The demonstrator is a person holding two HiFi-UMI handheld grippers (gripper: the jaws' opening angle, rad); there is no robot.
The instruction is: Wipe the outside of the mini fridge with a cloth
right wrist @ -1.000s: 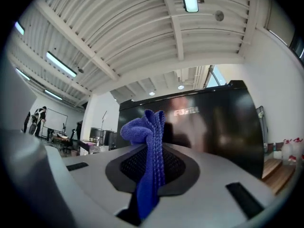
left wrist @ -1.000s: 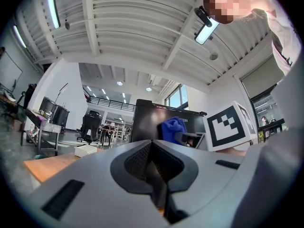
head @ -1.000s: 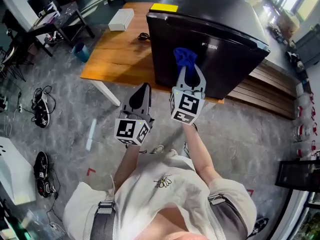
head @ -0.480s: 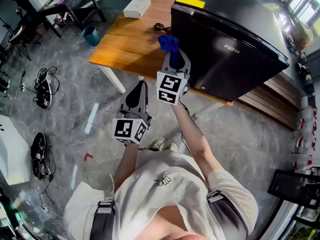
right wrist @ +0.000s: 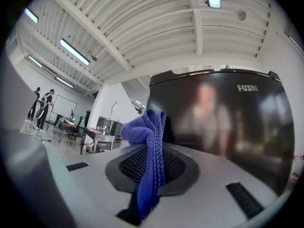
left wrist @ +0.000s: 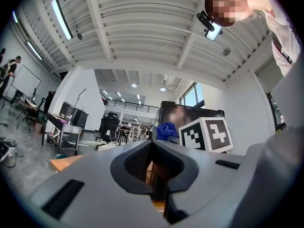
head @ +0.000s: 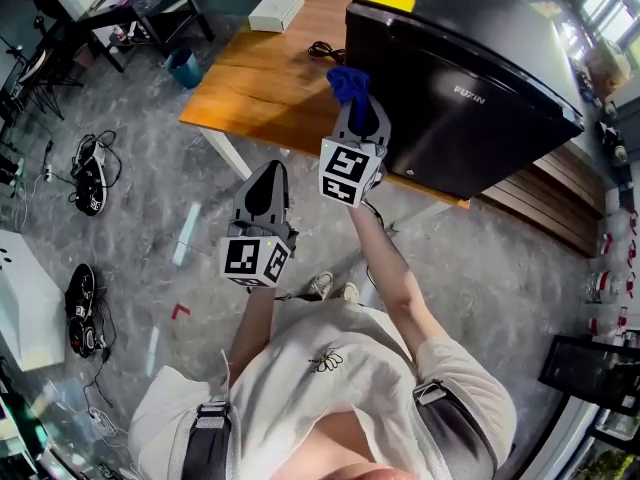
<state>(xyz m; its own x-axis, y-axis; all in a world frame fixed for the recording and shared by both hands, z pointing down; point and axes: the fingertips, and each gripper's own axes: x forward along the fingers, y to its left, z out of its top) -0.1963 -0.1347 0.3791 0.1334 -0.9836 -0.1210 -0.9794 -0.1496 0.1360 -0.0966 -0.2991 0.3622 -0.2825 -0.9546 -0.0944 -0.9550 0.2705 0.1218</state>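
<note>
R gripper (head: 357,106) clamps blue cloth (head: 346,80) just beside front corner edge of black mini fridge (head: 480,63) on wooden table (head: 255,78); L gripper (head: 265,180), jaws together w/ nothing between, hangs lower over open floor (head: 140,218).

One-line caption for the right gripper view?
Right gripper shut on a blue cloth, facing the glossy front of the black mini fridge.
</note>
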